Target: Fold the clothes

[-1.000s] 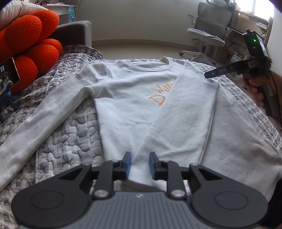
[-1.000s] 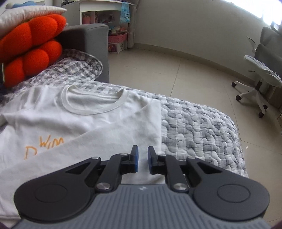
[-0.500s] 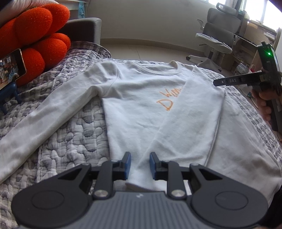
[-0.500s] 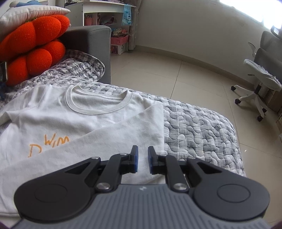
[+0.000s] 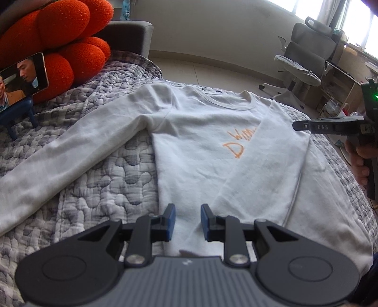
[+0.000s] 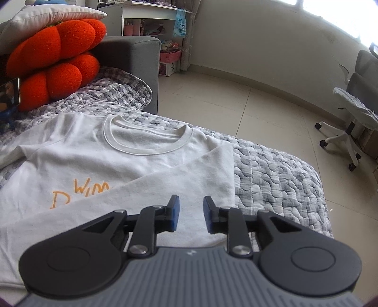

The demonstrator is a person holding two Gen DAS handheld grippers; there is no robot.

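Both pairs of jaws stand apart with nothing between them. The left gripper (image 5: 188, 223) hangs over the lower middle of a white long-sleeved sweatshirt (image 5: 200, 151), its blue pads (image 5: 172, 222) clear of the cloth. The right gripper (image 6: 191, 213) hangs over the folded-in sleeve (image 6: 165, 189) near the sweatshirt's right edge; from the left wrist view it shows at the far right, gripped by a hand (image 5: 360, 160).

The sweatshirt lies flat, front up, on a grey and white quilted cover (image 5: 94, 189). Its round collar (image 6: 146, 139) points toward the floor side. One sleeve is folded across the chest and partly hides orange lettering (image 5: 238, 144); the other sleeve (image 5: 70, 160) stretches out straight across the quilt.

A pink storage box (image 6: 170, 57) sits under a white desk (image 6: 151, 11) in the far corner; its contents are too small to tell.

At the head of the quilt lie orange pumpkin-shaped cushions (image 6: 54, 61) with a white pillow (image 6: 56, 14) on top, against a grey sofa arm (image 6: 134, 59). A phone (image 5: 22, 80) with a lit screen stands on a blue stand (image 5: 19, 111) beside them. Beyond is pale tiled floor (image 6: 236, 101) and a grey office chair (image 5: 304, 56) near bright windows.
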